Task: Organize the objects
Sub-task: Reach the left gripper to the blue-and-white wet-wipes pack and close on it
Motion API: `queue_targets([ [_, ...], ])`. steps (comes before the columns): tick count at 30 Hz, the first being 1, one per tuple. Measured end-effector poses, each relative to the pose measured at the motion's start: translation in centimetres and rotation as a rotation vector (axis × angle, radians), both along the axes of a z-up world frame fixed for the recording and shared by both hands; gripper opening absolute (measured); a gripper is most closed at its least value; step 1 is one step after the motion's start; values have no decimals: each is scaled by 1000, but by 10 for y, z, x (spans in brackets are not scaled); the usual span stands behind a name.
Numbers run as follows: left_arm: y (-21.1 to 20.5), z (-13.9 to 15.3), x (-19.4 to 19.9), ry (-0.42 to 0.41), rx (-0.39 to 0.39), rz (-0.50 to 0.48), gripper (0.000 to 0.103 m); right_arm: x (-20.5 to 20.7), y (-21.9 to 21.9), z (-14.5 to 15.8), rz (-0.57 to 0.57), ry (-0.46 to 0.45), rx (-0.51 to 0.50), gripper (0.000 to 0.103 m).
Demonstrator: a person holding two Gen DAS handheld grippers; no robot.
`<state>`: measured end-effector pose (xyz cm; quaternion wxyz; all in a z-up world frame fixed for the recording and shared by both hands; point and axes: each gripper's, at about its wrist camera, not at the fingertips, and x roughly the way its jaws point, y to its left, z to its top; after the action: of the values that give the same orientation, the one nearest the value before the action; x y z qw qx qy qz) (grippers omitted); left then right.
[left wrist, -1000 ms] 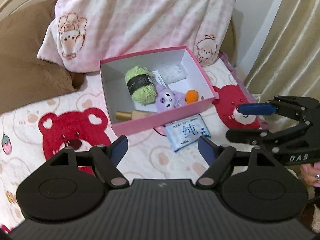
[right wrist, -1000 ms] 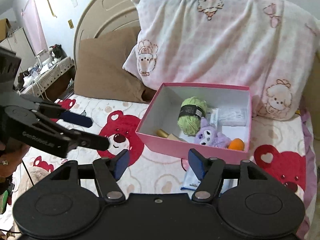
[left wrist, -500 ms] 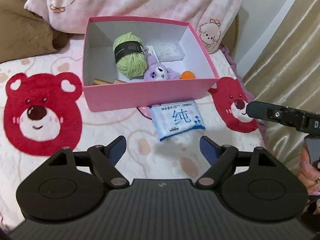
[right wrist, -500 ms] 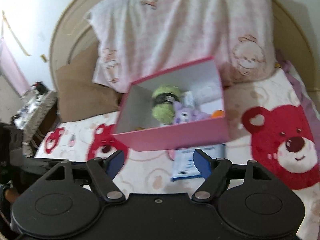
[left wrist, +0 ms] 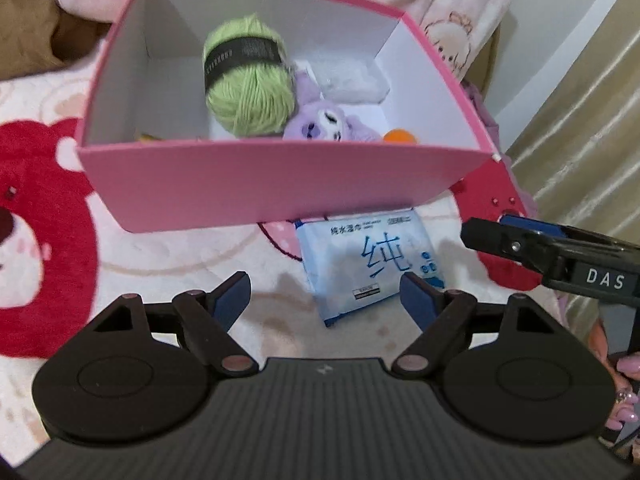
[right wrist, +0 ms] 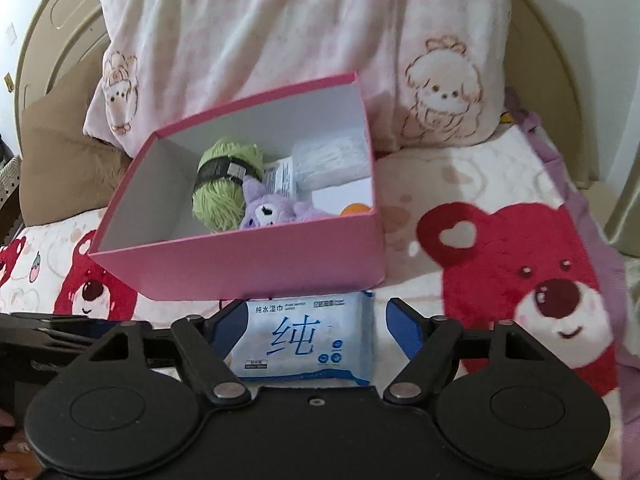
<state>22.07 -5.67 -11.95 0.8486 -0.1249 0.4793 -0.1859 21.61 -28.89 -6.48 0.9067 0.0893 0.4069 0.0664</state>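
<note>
One item lies outside the pink box (right wrist: pixel 256 268): a blue wipes pack (right wrist: pixel 306 340), flat on the bear blanket (right wrist: pixel 516 248) just in front of the box's near wall. Inside the box sit a green yarn ball (right wrist: pixel 224 188), a purple plush (right wrist: pixel 268 210), an orange ball (right wrist: pixel 354 209), a clear packet (right wrist: pixel 332 158) and something gold, mostly hidden. By that count most of the sorting looks done and the pack is what remains.

Readable writing: the pack shows a large "纯", small Chinese text reading "纯水湿巾" and "PURE WATER WIPES"; the right gripper's (left wrist: pixel 500 232) body reads "DAS".

Both tools are released and empty. The right gripper's jaws have just been narrowing, with the pack lying between them but unpressed. The left gripper (left wrist: pixel 324 296) hovers just beside the pack.
</note>
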Motion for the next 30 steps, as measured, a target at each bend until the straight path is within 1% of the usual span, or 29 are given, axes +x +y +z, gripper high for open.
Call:
queue_targets([
  [4,-2,-21,3,-2,-18,14,80,4,0,-24,-23,-28,-21,76],
  [7,-4,-33,2,-35,-31,27,80,9,-6,-44,-60,24,-13,73],
  [9,-4,-40,2,-49,-39,32,80,10,-8,-51,-63,36,-10,71],
  [11,-5,-47,2,-58,-47,39,79,11,-7,-56,-54,37,-21,66],
  [13,-7,-52,2,-69,-38,41,76,11,-6,-59,-38,39,-18,53],
  [15,-10,-53,-1,-97,-24,39,72,11,-3,-65,-21,61,-27,45],
  [16,-12,-53,-2,-110,-11,32,68,10,-2,-67,-16,68,-35,44],
  [19,-19,-56,-5,-145,55,4,66,6,3,-68,14,80,-29,42],
  [22,-22,-57,-8,-175,74,-5,66,1,17,-72,50,69,-115,43],
  [24,-22,-58,-9,-193,74,-10,64,2,18,-73,53,70,-125,43],
  [26,-23,-59,-8,-202,63,-19,61,4,13,-75,43,76,-99,43],
  [28,-26,-61,-7,-209,39,-53,60,5,11,-78,43,80,-91,43],
  [30,-28,-61,-9,-219,37,-68,59,7,11,-78,43,81,-82,44],
])
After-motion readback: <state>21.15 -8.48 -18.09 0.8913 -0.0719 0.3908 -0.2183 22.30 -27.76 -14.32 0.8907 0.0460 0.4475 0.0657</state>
